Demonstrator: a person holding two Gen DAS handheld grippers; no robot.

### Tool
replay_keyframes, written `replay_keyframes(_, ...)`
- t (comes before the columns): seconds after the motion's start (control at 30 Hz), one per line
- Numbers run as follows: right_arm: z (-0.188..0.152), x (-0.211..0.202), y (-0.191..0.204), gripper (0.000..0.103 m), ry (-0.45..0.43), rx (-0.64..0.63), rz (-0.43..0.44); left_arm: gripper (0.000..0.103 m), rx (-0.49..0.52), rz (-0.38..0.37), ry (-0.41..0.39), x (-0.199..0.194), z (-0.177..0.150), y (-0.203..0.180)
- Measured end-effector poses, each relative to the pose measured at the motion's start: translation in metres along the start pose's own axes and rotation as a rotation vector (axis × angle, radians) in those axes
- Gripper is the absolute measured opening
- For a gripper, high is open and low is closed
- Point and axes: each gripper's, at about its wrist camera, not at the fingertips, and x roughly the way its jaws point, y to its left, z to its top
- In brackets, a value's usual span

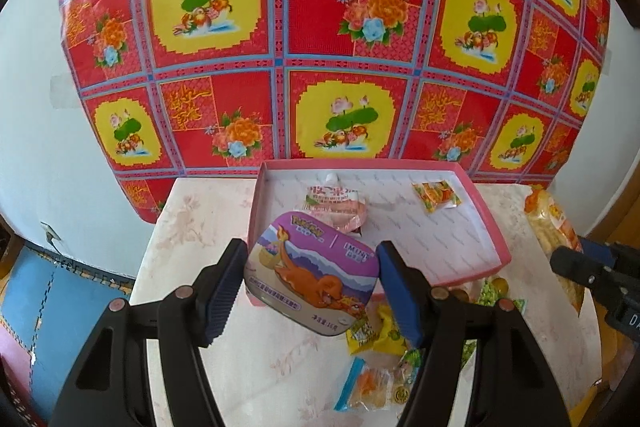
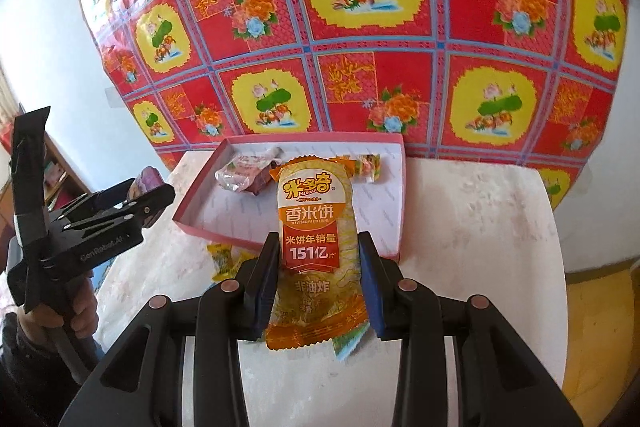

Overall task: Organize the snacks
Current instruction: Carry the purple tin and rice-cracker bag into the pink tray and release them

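My left gripper (image 1: pixel 312 283) is shut on a purple mint tin (image 1: pixel 312 267) with an orange creature on its lid, held tilted above the near left corner of the pink box (image 1: pixel 360 163). My right gripper (image 2: pixel 320 283) is shut on a tall orange rice cracker pack (image 2: pixel 314 219), upright in front of the pink box (image 2: pixel 200 195). Inside the box lie a pink spouted pouch (image 1: pixel 336 203) and a small orange candy packet (image 1: pixel 436 195). From the right wrist view, the left gripper (image 2: pixel 148 203) with the tin (image 2: pixel 146 177) is at the left.
Several loose snack packets (image 1: pixel 376 343) lie on the pale table (image 1: pixel 200 227) in front of the box, a yellow one (image 2: pixel 220 259) among them. A red and yellow floral cloth (image 1: pixel 320 27) hangs on the wall behind. A person's hand (image 2: pixel 80 311) grips the left handle.
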Motion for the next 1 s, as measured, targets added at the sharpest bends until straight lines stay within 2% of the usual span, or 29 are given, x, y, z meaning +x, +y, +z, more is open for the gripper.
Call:
replay_keyframes(0.47, 0.011, 0.039, -0.001, 0.038, 0.049, -0.023, -0.028, 0.07, 0.056, 0.004, 0.068, 0.035, 0.017, -0.01)
replay_keyframes(1.0, 0.022, 0.075, -0.028, 0.038, 0.075, -0.01, -0.054, 0.07, 0.051, 0.009, 0.139, 0.088, 0.02, -0.019)
